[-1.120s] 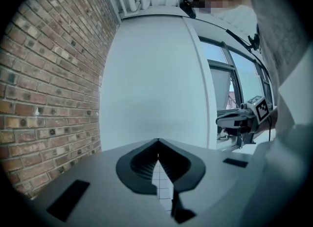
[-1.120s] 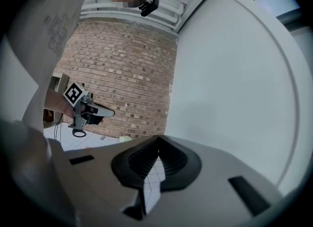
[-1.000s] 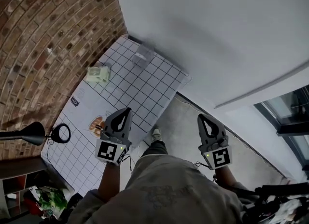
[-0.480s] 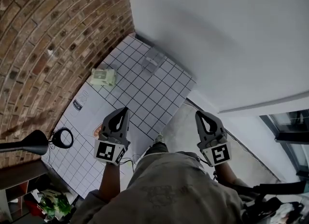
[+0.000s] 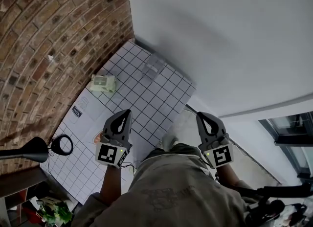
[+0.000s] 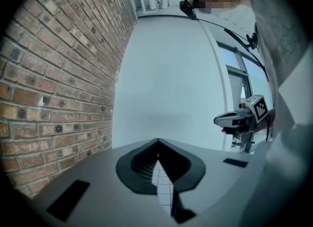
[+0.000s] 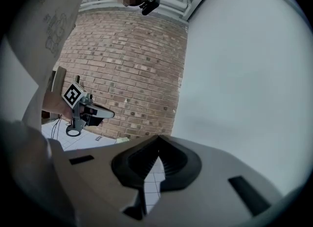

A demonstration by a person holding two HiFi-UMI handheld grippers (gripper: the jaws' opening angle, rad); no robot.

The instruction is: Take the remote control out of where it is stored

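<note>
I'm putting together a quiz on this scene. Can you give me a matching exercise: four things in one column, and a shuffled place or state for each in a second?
Things:
1. green packet
2. clear container
3. black lamp head
4. right gripper

Places or states:
A. jaws shut, nothing between them
B. on the gridded mat, beside the brick wall
C. on the gridded mat, near the white wall
D. at the head view's left edge

Pairs: 1-B, 2-C, 3-D, 4-A

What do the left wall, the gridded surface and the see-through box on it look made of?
Left wall: bare red-brown brick, matt, mortar joints visible. Gridded surface: smooth white mat or laminate with printed black lines; which one is unclear. See-through box: likely clear plastic, as the grid shows through it.
</note>
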